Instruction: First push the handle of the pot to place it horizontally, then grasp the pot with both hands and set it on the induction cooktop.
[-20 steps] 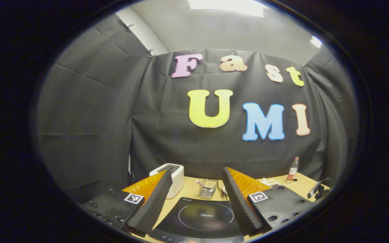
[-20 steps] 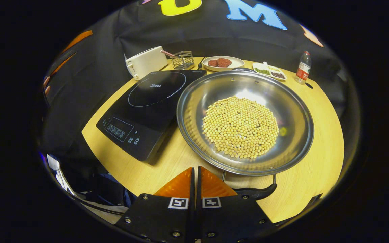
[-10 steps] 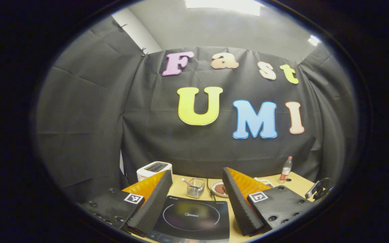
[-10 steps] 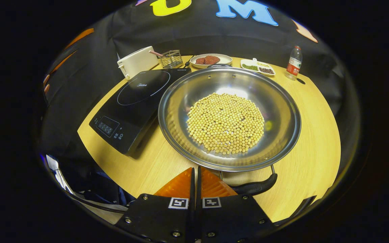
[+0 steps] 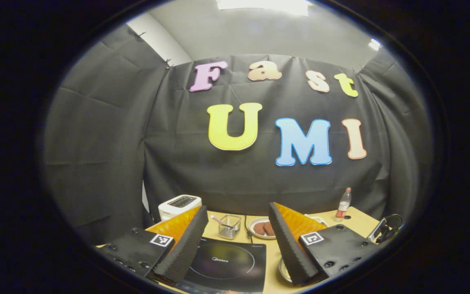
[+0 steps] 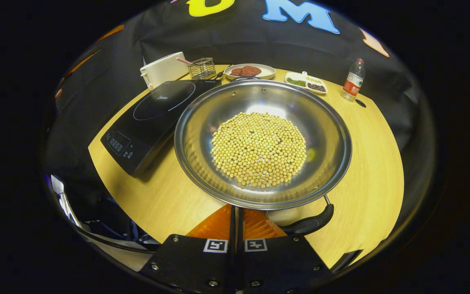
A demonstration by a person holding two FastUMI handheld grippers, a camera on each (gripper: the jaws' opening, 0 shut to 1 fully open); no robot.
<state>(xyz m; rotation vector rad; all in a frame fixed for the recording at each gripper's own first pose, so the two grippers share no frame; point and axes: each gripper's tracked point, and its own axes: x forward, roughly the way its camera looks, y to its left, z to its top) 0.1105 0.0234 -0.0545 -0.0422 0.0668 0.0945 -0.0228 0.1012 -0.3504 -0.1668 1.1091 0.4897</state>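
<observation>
Here we see the pot (image 6: 262, 143) full of beans beside the induction cooktop (image 6: 153, 116). Our right gripper (image 6: 237, 214) is closed by the pot's handle (image 6: 310, 222); our left gripper (image 5: 237, 237) is wide.

Black cloth (image 5: 104, 134) drapes the booth's far and side walls; above it a grey ceiling (image 5: 259, 32) carries a bright light panel (image 5: 263, 4). A light wooden surface (image 6: 377, 163) stands near.

Each gripper, left (image 5: 239, 245) and right (image 6: 235, 222), has black screw-studded plates with small square black-and-white markers.
</observation>
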